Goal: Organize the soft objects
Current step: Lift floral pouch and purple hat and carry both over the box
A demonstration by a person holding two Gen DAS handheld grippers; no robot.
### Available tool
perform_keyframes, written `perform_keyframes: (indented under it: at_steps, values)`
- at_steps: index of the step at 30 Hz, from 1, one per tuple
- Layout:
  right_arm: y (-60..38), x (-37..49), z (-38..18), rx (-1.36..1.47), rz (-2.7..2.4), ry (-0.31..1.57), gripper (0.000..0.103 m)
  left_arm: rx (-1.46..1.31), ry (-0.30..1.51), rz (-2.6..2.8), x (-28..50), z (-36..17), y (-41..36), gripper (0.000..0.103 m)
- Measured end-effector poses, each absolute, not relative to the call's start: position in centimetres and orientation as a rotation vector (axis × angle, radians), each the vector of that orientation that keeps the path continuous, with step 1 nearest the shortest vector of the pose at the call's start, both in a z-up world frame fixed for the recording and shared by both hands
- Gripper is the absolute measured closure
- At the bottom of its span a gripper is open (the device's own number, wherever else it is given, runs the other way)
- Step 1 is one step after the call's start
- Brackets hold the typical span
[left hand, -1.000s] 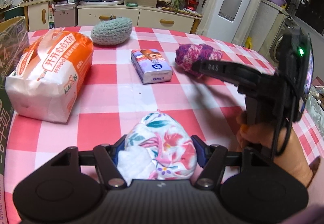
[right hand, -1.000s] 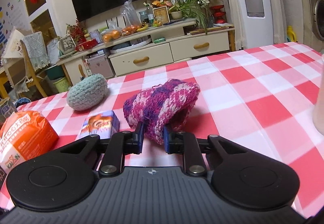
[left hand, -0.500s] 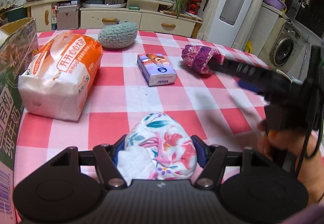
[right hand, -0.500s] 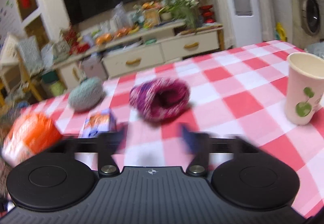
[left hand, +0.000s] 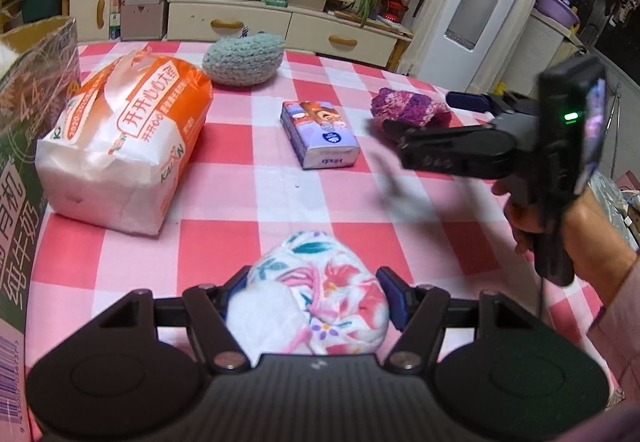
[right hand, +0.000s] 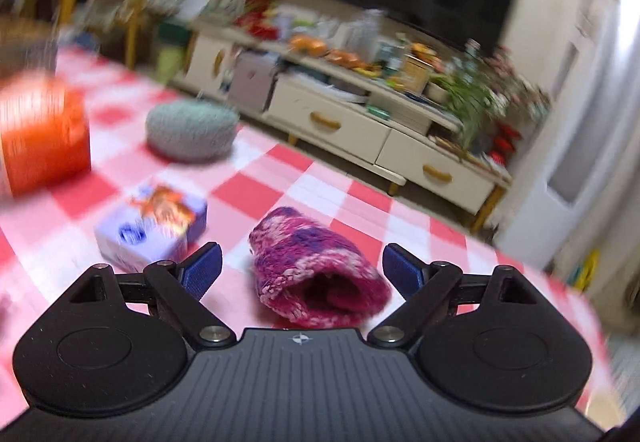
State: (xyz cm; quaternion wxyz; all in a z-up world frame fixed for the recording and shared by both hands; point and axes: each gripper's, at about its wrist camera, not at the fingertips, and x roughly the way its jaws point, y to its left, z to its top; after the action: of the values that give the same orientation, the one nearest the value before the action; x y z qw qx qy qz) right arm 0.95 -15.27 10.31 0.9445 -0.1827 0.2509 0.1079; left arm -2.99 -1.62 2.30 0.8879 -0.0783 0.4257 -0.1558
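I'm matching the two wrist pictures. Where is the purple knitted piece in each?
Left wrist: purple knitted piece at upper right, on the checked cloth, just beyond the right gripper.
Right wrist: low centre, lying between the open jaws.
Shared landmark: the tissue pack to its left.
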Motion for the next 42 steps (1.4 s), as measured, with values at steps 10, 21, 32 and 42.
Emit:
perform_keyframes:
  at_steps: [10,21,32,42]
  values:
    - [-14.0,4.3,8.0,-0.549,0.216,0.532,0.026,-0.177,0.901,-0.323,-2.3,2.1,-1.8,0.038]
    - [-14.7,3.1,9.3,-0.242,0.148,0.569,0.058,-0.175,0.866,-0.326,-2.9,3.1,-1.3,0.038]
    - [-16.5,-1.7,8.9,0.245,0.145,0.622,0.06,-0.159,0.852,-0.344,-3.5,3.3,-0.5,0.038]
    - [-17.2,-6.0,9.6,0.459,0.158,0.614,0.059,-0.045,0.864,-0.381,-4.3,1.2,-2.0,0.038]
